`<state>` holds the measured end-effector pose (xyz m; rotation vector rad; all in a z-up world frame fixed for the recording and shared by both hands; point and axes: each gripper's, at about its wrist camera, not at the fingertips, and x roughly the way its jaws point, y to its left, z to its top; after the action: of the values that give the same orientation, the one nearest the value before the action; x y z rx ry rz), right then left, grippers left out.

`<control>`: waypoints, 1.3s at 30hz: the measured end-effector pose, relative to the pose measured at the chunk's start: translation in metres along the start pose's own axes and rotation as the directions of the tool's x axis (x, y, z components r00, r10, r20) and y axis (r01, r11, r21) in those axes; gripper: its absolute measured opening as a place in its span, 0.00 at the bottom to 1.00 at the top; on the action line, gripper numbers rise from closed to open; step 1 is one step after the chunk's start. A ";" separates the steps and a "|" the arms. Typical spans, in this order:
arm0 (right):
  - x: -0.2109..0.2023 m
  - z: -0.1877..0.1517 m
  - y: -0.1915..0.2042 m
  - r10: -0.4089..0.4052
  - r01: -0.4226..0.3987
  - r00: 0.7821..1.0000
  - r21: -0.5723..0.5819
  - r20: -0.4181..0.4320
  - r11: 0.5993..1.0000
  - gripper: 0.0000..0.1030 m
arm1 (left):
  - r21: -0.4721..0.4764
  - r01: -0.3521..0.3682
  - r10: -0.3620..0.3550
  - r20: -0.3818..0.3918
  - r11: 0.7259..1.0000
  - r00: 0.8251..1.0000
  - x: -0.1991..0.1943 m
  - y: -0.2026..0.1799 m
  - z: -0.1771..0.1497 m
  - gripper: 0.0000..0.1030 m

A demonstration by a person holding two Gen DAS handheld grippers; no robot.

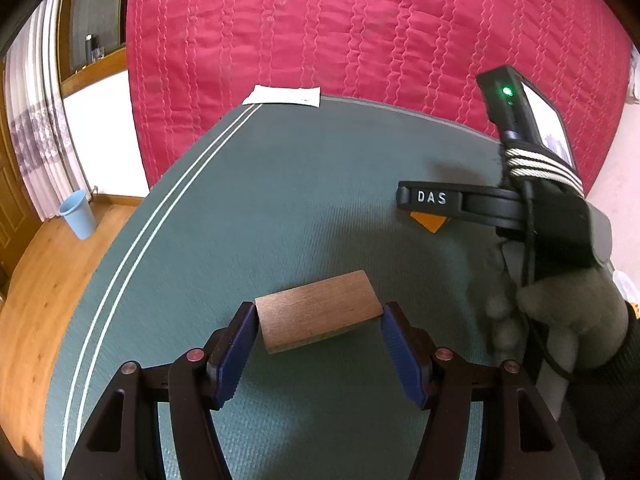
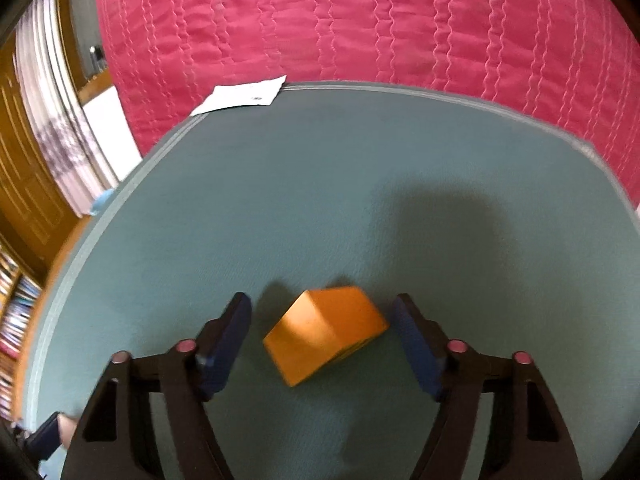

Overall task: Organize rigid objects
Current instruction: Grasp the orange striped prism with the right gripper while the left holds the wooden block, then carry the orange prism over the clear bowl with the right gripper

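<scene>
Bedroom setting: a teal-green textured mat (image 1: 280, 184) with two pale stripes along its left edge covers the work surface, and a red quilted bedspread (image 1: 360, 28) fills the background.

Left wrist view. Wooden floor (image 1: 36, 280) at far left, with a light blue plastic bucket (image 1: 78, 213) standing on it near a patterned curtain. White paper slip (image 1: 284, 96) at the mat's far edge. Left gripper (image 1: 318, 326) low over the mat, jaws spread. Brown rectangular wooden block (image 1: 318, 310) lies flat on the mat between the blue pads. Left pad sits right at the block's left end; contact cannot be confirmed. Right pad just beside the right end, small gap showing. To the right, the right gripper (image 1: 428, 204), black and marked "DAS", is held in a grey-gloved hand (image 1: 560, 320). Seen side-on, a bit of orange shows under its tip.

Right wrist view, somewhat motion-blurred. Same mat (image 2: 320, 184), bedspread (image 2: 360, 20) and paper slip (image 2: 244, 94). Right gripper (image 2: 322, 320) jaws spread wide. Orange wedge-shaped block (image 2: 326, 332) lies on the mat between the pads, turned at an angle to them. Clear gap to the left pad. Right pad just beside the block's right corner, apparently not touching.
</scene>
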<state>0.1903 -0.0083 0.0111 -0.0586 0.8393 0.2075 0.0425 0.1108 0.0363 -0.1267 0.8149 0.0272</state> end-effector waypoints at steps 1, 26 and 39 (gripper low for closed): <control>0.002 0.001 0.001 -0.020 0.020 1.000 -0.012 0.005 1.000 0.60 | 0.000 0.000 0.000 -0.004 1.000 1.000 0.001 0.000 0.000 0.65; -0.053 -0.057 0.001 -0.006 0.013 0.999 -0.169 0.040 0.985 0.38 | 0.067 -0.063 0.059 0.058 0.996 0.997 -0.002 -0.012 -0.004 0.65; -0.089 -0.098 -0.017 0.035 -0.026 0.998 -0.182 0.046 0.983 0.34 | 0.146 -0.119 0.104 0.103 0.982 0.989 -0.008 -0.030 -0.015 0.65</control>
<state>0.0646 -0.0522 0.0117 -0.2110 0.7707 0.3128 0.0285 0.0790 0.0351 0.0641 0.7258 0.0762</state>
